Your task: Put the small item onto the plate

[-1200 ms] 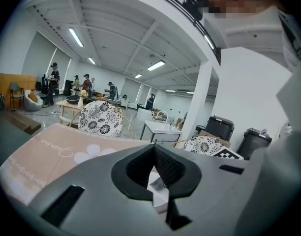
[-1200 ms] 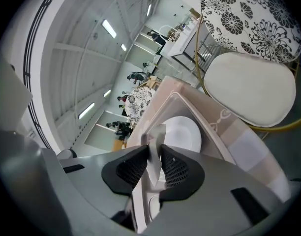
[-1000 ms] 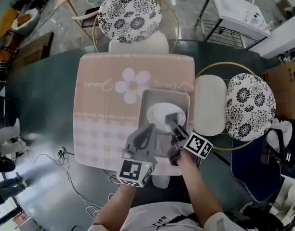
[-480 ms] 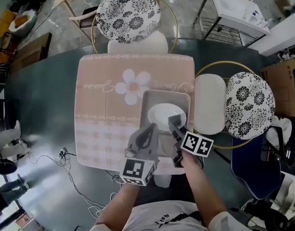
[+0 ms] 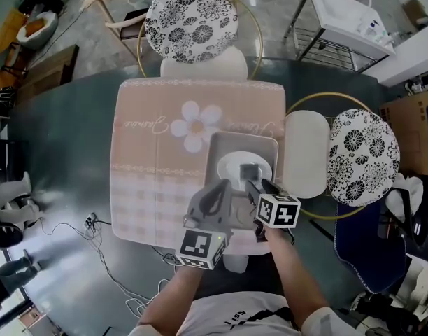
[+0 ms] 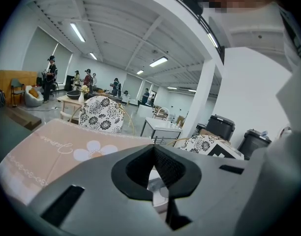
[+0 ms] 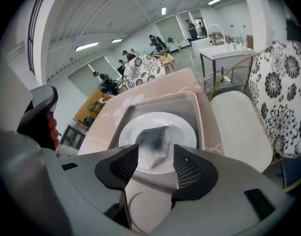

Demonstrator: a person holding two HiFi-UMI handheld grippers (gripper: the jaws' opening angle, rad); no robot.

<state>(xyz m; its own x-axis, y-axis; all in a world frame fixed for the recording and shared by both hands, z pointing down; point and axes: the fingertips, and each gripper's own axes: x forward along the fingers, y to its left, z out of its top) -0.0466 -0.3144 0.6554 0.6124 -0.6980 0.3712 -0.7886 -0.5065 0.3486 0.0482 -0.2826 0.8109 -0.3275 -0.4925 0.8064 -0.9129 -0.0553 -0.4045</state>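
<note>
The small item (image 5: 250, 170), a crumpled grey piece, lies on the white plate (image 5: 231, 166), which sits in a grey tray (image 5: 221, 142) on the pink placemat (image 5: 151, 152). My right gripper (image 5: 257, 186) hangs over the plate's near edge, tilted down. Its jaws have just been opening and now stand open. In the right gripper view the item (image 7: 153, 140) rests on the plate (image 7: 186, 132) just beyond the right gripper (image 7: 153, 163), clear of both pads. My left gripper (image 5: 217, 191) is beside the tray's near left corner. Nothing is held in the left gripper (image 6: 153, 156), whose tips meet.
Two chairs with black-and-white floral cushions stand at the table's far side (image 5: 189, 23) and right side (image 5: 364, 156). A white cart (image 5: 343, 16) is at the back right and a cardboard box (image 5: 417, 128) at the far right. Cables (image 5: 95, 222) lie on the floor at the left.
The right gripper has rolled, so its marker cube faces differently, and its jaws have spread apart. The grey item it gripped over the plate now lies free on the plate. The left gripper stayed put.
</note>
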